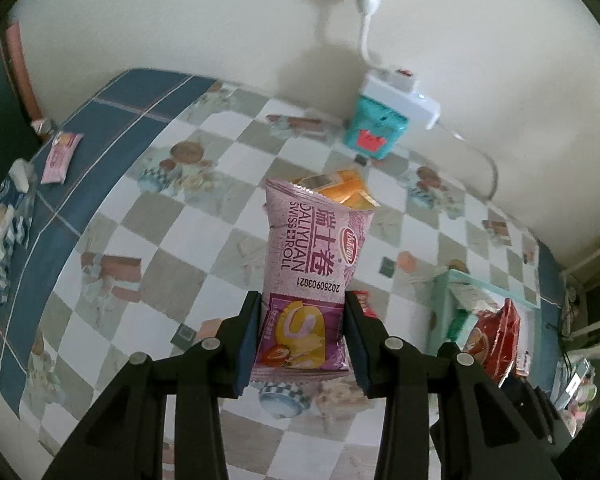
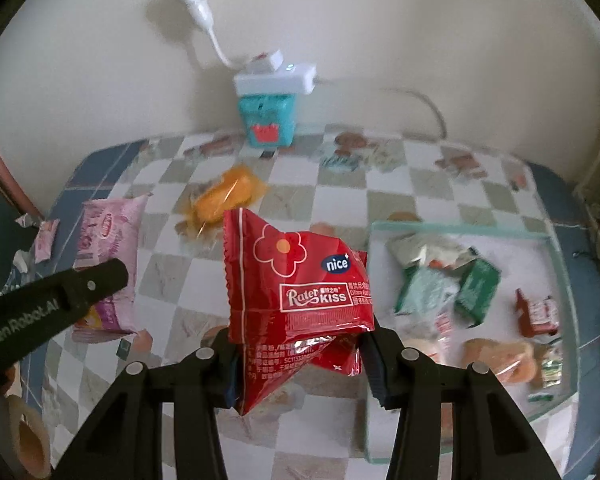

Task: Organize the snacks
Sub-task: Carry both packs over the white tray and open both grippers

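Left tool (image 1: 302, 334) pinched a purple Swiss roll packet (image 1: 314, 264) by its lower half, dark flat pads pressed on both sides; packet stood upright above the table (image 1: 112, 216), glossy crinkled film with a serrated top seal. Right tool (image 2: 302, 360) was clamped on a red Rater Kiss packet (image 2: 296, 292), puffy shiny foil folded and creased at the bottom, held clear of the table.

An orange cake in a clear wrapper (image 2: 224, 196) lay flat on the table beyond both packets. A small pink packet (image 1: 61, 152) lay near the far left edge on the blue border. A shallow pale green tray (image 2: 460, 230), straight-rimmed and rectangular, sat to the right with green boxes (image 2: 476, 294), small red packets and wrapped cakes inside; its contents were blurred.

Middle of the table was mostly bare between the orange cake and the tray. In the right wrist view the left tool's black body crossed in front of the purple packet at the left.

Tablecloth was smooth, white-and-grey checks with printed bears, blue band along the edges. A teal box (image 1: 376, 130) stood against the cream wall with a white power strip (image 1: 400, 98) on top, its cord running up the wall.
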`<state>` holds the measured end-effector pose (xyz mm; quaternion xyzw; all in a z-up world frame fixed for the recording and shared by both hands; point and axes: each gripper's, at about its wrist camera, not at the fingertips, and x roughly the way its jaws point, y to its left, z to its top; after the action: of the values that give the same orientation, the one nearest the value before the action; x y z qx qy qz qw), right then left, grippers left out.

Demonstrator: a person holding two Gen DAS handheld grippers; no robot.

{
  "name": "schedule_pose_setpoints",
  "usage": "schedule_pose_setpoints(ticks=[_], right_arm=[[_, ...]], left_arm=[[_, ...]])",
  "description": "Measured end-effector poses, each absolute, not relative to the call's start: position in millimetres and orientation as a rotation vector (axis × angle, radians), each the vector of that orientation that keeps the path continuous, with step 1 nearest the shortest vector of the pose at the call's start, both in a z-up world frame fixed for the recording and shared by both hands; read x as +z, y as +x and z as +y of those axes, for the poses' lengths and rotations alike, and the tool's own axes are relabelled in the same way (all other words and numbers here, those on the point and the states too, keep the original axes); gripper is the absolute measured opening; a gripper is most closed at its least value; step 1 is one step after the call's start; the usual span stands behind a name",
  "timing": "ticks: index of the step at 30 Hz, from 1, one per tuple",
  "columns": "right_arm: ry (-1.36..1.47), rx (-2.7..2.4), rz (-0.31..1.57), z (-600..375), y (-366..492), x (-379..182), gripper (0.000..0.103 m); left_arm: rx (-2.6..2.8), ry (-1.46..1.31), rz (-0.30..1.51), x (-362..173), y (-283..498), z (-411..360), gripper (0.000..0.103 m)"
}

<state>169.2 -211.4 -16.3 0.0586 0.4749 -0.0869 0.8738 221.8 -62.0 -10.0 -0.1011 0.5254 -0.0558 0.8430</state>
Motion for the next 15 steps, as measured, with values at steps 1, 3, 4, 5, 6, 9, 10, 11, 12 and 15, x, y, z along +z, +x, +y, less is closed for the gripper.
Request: schedule_pose_setpoints(ticks=[1,3,4,5,6,9,10,11,12,15], right_arm=[[0.127,-0.186,0.985,-214,168,-14,0.051],[0.134,-0.208,0.97,-224,164,-8,0.051],[0.134,-0.219,0.965,-228,162,-6,0.051],[0.139,-0.234,0.958,-235,159,-3,0.051],[0.147,-0.24,0.953,-241,157,-1,0.051],[0.195,-0.27,0.934,-267,150,3,0.051],[0.208,-0.293,0.93,-277,147,4,0.051],[0.219,-0.333,0.928,-291,143,4,0.051],[0.226,-0.358,0.93,-299,141,3,0.051],[0.275,-0.429,0.937,-333,134,-3,0.051]], left_arm=[[-0.128,-0.21,1.103,-7,221,-66,0.042],[-0.153,-0.203,1.093,-2,219,-76,0.042],[-0.163,-0.199,1.091,0,218,-80,0.042],[-0.176,-0.19,1.089,2,217,-86,0.042],[-0.191,-0.18,1.086,3,216,-93,0.042],[-0.23,-0.14,1.08,8,213,-116,0.042],[-0.247,-0.119,1.081,10,212,-126,0.042],[-0.266,-0.103,1.08,11,212,-134,0.042],[-0.296,-0.089,1.079,12,212,-145,0.042],[-0.376,-0.075,1.098,14,213,-173,0.042]])
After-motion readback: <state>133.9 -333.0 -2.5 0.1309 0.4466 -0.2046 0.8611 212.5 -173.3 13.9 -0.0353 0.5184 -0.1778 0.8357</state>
